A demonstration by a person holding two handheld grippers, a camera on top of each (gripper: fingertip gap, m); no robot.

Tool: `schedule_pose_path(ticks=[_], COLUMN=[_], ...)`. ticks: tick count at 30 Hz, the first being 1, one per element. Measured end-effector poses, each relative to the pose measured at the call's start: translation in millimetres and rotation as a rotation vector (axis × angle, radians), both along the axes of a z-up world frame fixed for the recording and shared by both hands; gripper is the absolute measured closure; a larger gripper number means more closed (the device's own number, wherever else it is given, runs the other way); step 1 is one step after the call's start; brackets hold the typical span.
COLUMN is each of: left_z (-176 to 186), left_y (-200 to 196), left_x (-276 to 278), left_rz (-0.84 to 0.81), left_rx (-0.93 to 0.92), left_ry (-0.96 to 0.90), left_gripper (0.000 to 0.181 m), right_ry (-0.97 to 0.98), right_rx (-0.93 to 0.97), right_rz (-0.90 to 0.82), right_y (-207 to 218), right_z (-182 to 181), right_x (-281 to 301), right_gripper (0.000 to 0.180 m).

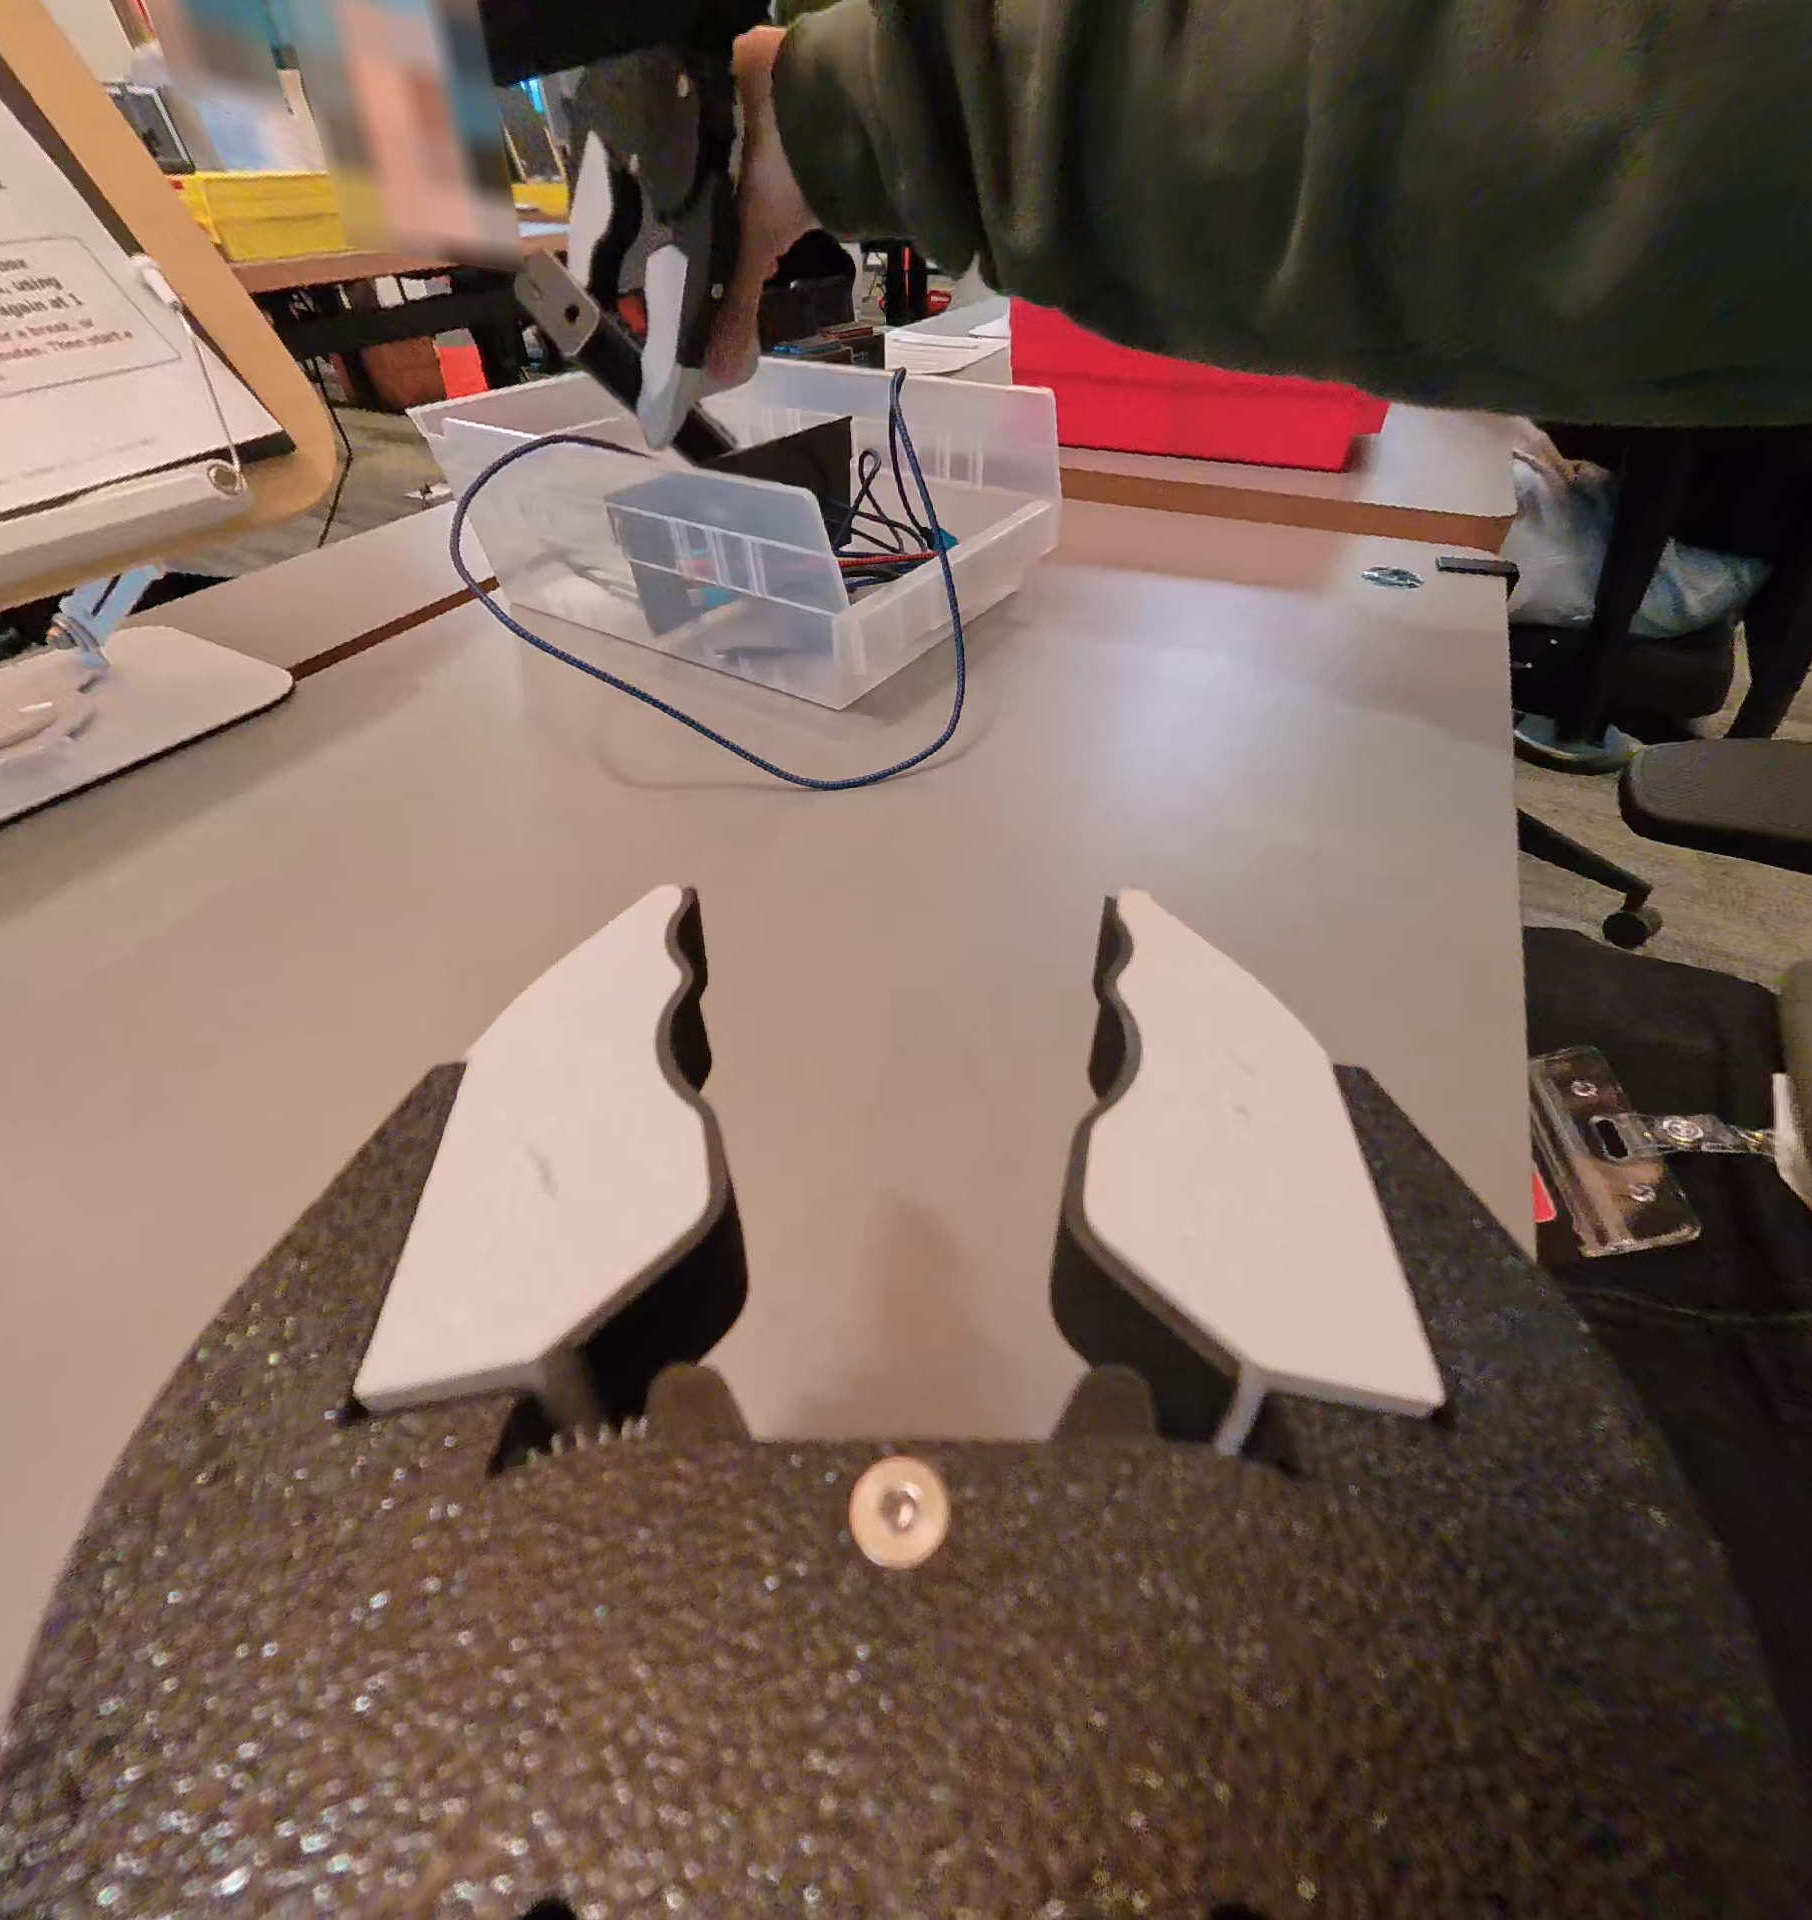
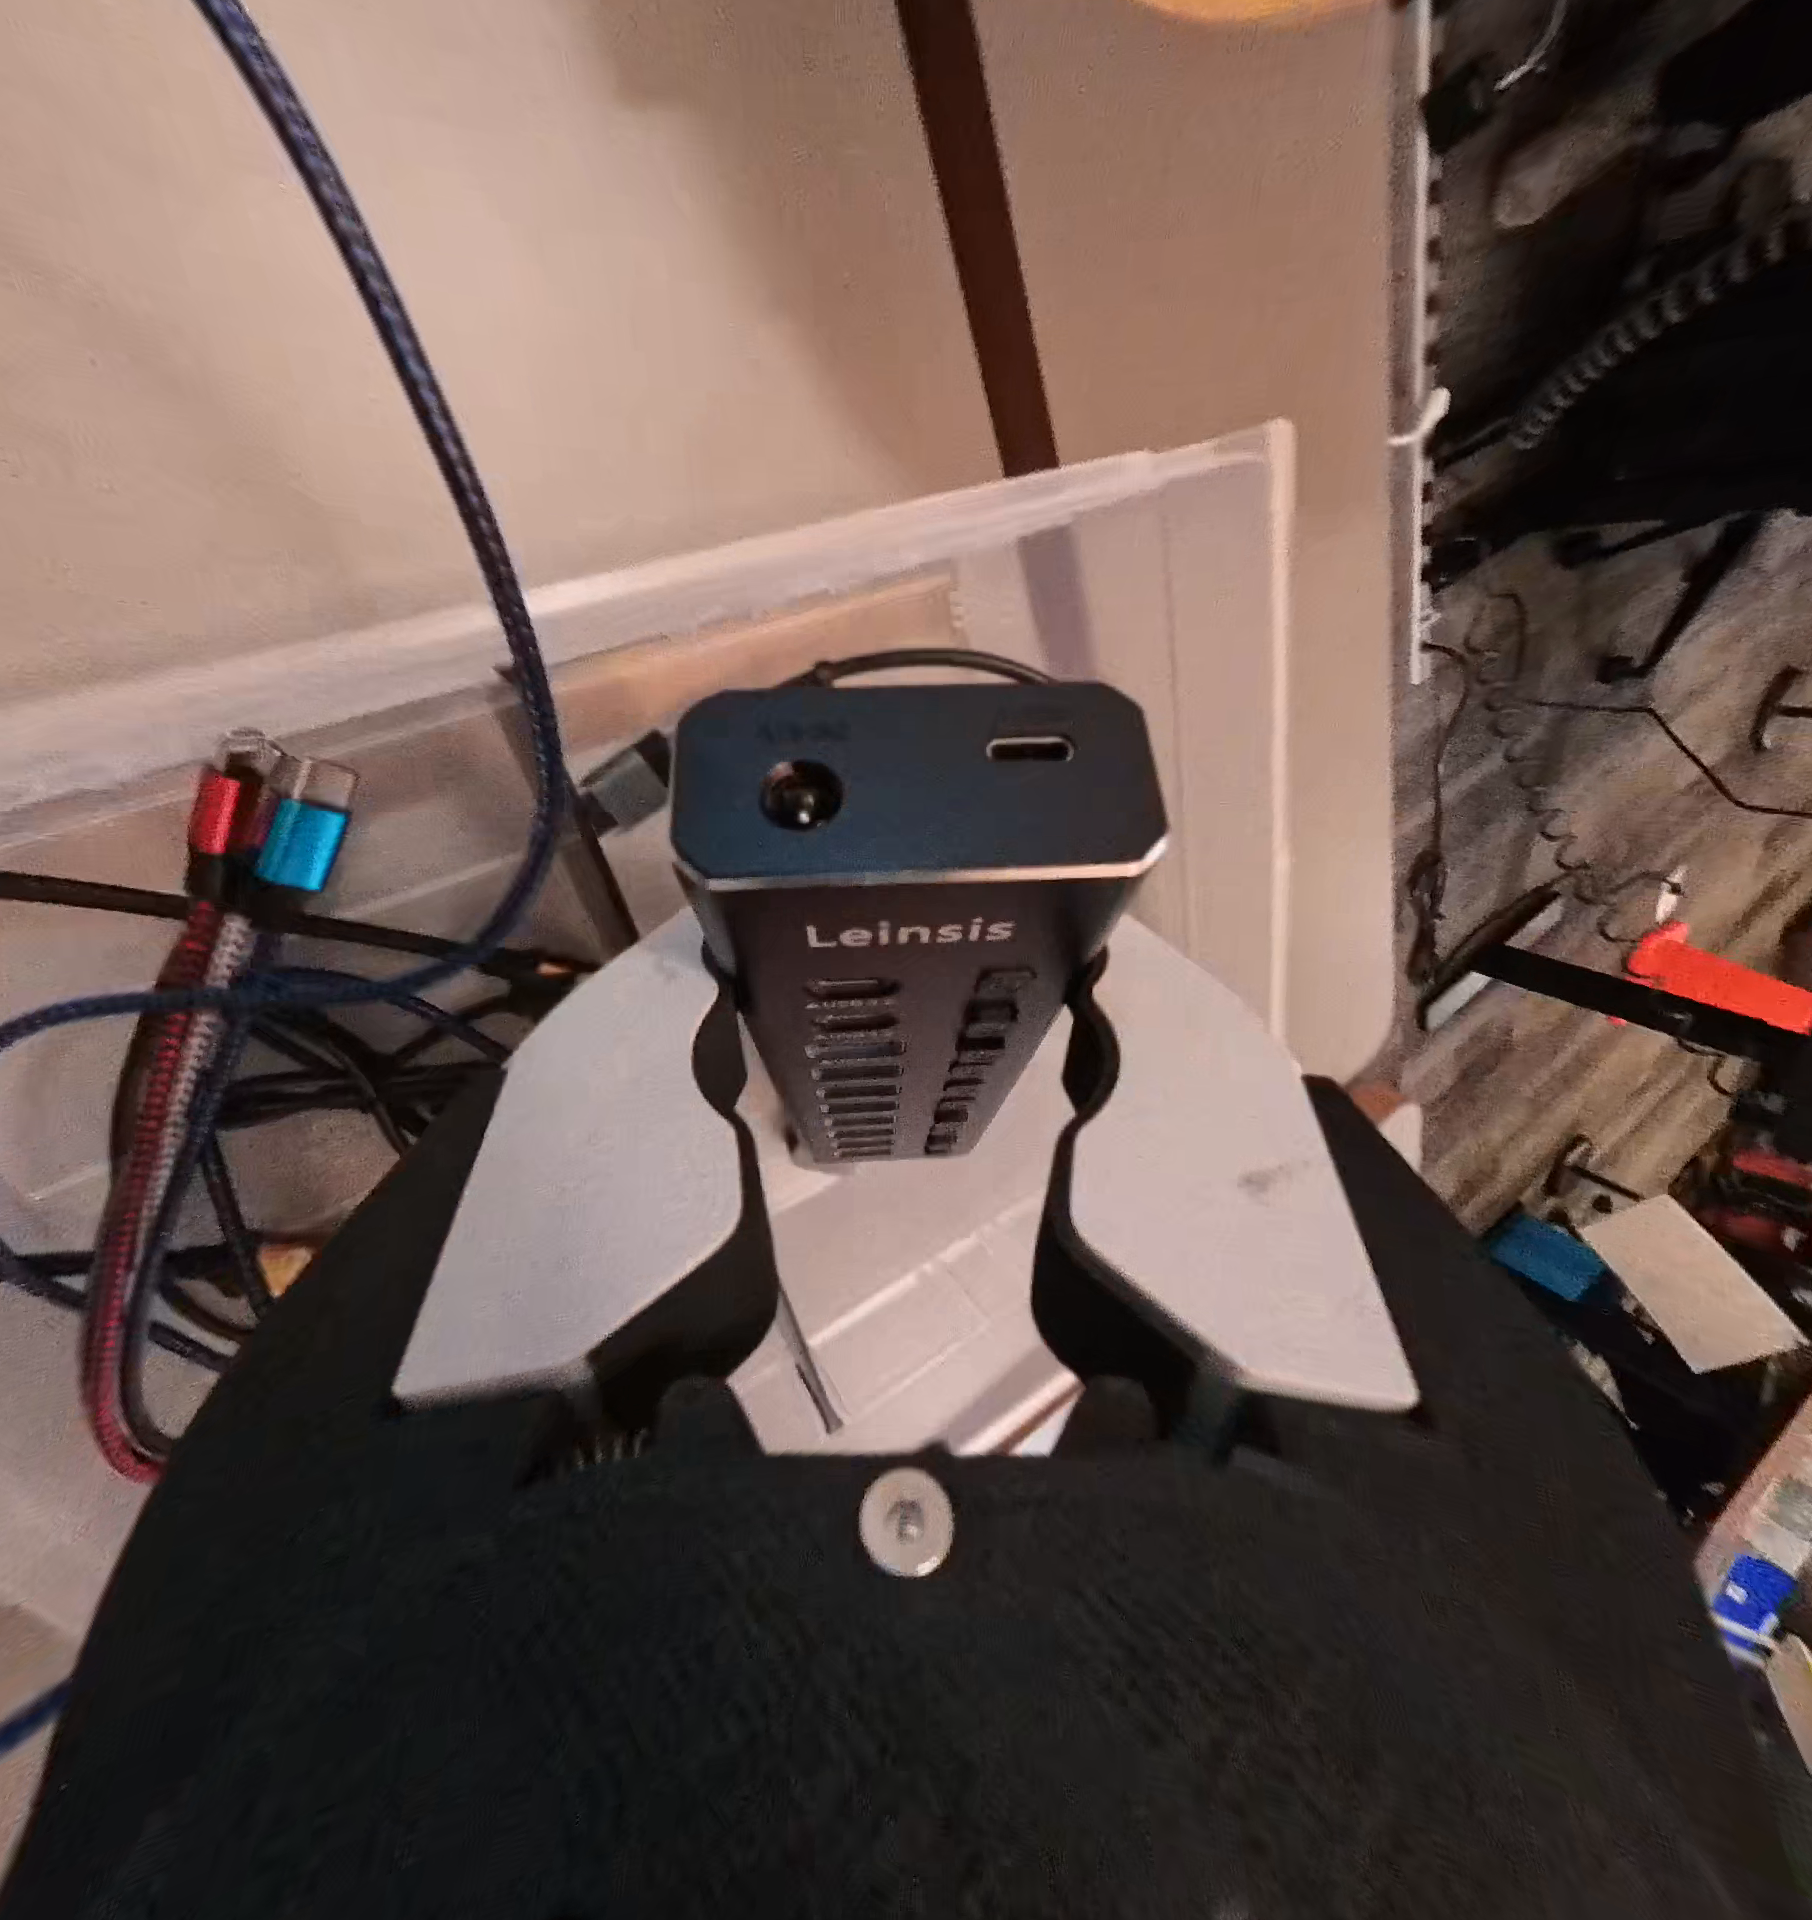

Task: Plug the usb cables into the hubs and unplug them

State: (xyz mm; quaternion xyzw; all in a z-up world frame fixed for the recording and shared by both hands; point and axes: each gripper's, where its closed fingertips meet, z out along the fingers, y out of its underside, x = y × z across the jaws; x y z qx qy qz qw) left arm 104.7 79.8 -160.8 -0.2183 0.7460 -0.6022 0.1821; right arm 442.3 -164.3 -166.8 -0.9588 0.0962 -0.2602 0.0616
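My right gripper [image 2: 907, 977] is shut on a black USB hub [image 2: 912, 810] and holds it by its sides above a clear plastic bin [image 2: 881, 551]. The hub's end face, with a round socket and a small slot, points away from me. Cables with red and blue plugs [image 2: 278, 821] lie in the bin at the left, and a blue braided cable [image 2: 445, 416] runs up out of it. In the left wrist view, my left gripper [image 1: 902, 914] is open and empty over the grey table [image 1: 362, 935]. The right gripper [image 1: 663, 353] reaches into the bin [image 1: 943, 613] beyond it. The blue cable [image 1: 756, 758] loops onto the table.
A paper holder on a stand [image 1: 102, 364] with a flat base [image 1: 102, 707] stands at the left. A green sleeve [image 1: 1297, 187] crosses the top. A red bin [image 1: 1193, 395] sits behind. The table's right edge [image 1: 1515, 935] borders an office chair [image 1: 1754, 800] and a badge clip [image 1: 1608, 1153]. One gripper's finger ends stand about 40 cm off the other's.
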Motion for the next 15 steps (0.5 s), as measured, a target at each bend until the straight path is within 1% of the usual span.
schedule_pose_path(ticks=[1,3,5,6,8,10,12,13,15], left_z=[-2,-4,-7,-8,-10,-12,-13,-13,-7], left_y=[-2,-6,-14,-18,-28,-40,-55,-63,-81], left_x=[0,0,0,-1,2,10,19,25,39], left_rz=[-0.002,-0.001,-0.003,-0.005,0.009,0.038,0.066,0.081,0.101], left_rx=[0.003,0.018,0.038,0.048,0.06,0.06,0.054,0.055,0.062], left_ry=[0.01,0.023,0.033,0.04,0.056,0.091,0.136,0.155,0.19], left_gripper=[0.11,0.109,0.109,0.108,0.108,0.108,0.111,0.112,0.117], right_ry=[0.041,0.076,0.045,0.023,-0.039,-0.141,-0.203,-0.224,-0.259], right_rx=[0.007,0.065,0.115,0.126,0.184,0.261,0.372,0.441,0.552], right_rz=[0.005,-0.029,-0.041,-0.042,-0.037,-0.049,-0.114,-0.146,-0.211], right_y=[5,13,15,12,6,-7,-24,-34,-57], right_z=[-8,-11,-1,6,24,46,61,65,66], right_x=[-1,-1,2,2,-4,-17,-44,-60,-99], right_gripper=[0.119,0.119,0.102,0.098,0.111,0.112,0.105,0.106,0.116])
